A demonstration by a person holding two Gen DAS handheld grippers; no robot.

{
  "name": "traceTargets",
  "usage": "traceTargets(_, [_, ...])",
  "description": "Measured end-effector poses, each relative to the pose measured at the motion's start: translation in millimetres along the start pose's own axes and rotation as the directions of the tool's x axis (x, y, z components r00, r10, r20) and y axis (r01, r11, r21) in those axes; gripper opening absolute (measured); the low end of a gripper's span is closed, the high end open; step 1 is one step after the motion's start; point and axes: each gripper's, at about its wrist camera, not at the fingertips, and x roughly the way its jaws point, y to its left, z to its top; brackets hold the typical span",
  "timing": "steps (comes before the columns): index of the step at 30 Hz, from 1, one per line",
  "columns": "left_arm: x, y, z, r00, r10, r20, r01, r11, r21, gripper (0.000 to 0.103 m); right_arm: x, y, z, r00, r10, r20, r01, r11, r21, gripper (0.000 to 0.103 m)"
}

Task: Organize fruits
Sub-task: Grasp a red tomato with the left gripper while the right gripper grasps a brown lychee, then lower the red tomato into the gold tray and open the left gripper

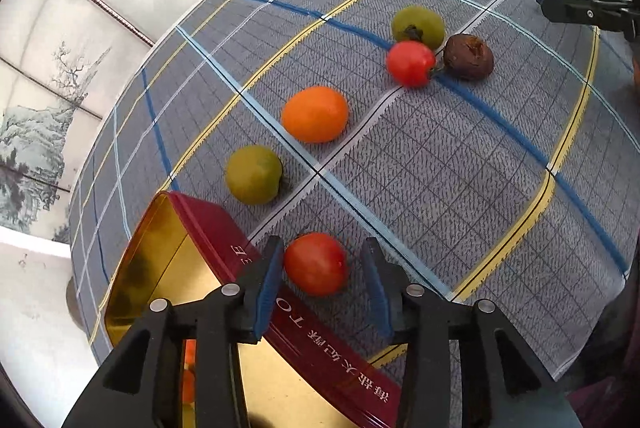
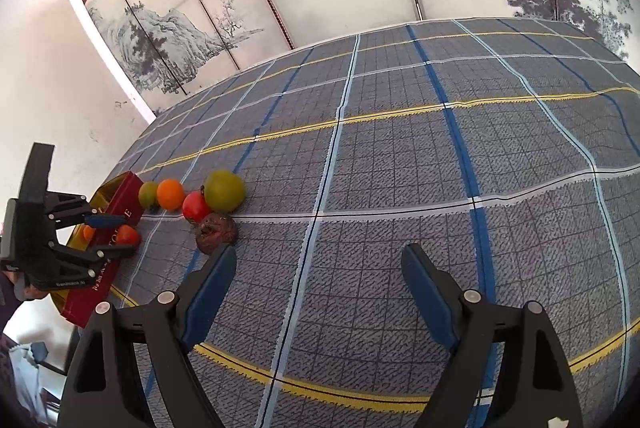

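Left claw (image 1: 322, 278) spread wide around a red tomato (image 1: 316, 263) on the desk (image 1: 460, 168) beside the red tin (image 1: 208, 228), right claw (image 2: 320, 292) released and empty; risks nudging the round fruit away or striking the tin wall on closing.

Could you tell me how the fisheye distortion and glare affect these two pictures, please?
Left wrist view: the tablecloth bulges like a dome, its stripes curved; the tin has a gold interior that mirrors dark shapes. Right wrist view: the stripes bow less, the fruit stays sharp, and the upper-left wall is washed out.
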Motion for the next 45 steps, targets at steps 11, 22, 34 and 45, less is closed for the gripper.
traceTargets(11, [-21,11,0,0.996,0.012,0.084,0.007,0.975,-0.222,0.030,0,-4,1,1.000,0.004,-0.001,-0.004,1.000,0.014,0.082])
traceTargets(22, [-80,-19,-19,0.957,-0.073,0.279,0.210,0.839,-0.502,0.030,8,37,-6,0.999,0.012,-0.039,-0.019,0.981,-0.195,0.082])
traceTargets(34, [-104,1,-49,0.950,-0.039,0.309,0.221,0.782,-0.583,0.030,70,92,11,0.985,-0.001,-0.173,-0.063,0.929,-0.364,0.059])
traceTargets(45, [-119,33,-109,0.957,0.070,0.281,0.150,0.711,-0.687,0.031,49,38,22,0.987,-0.131,-0.090,0.107,0.967,-0.231,0.032])
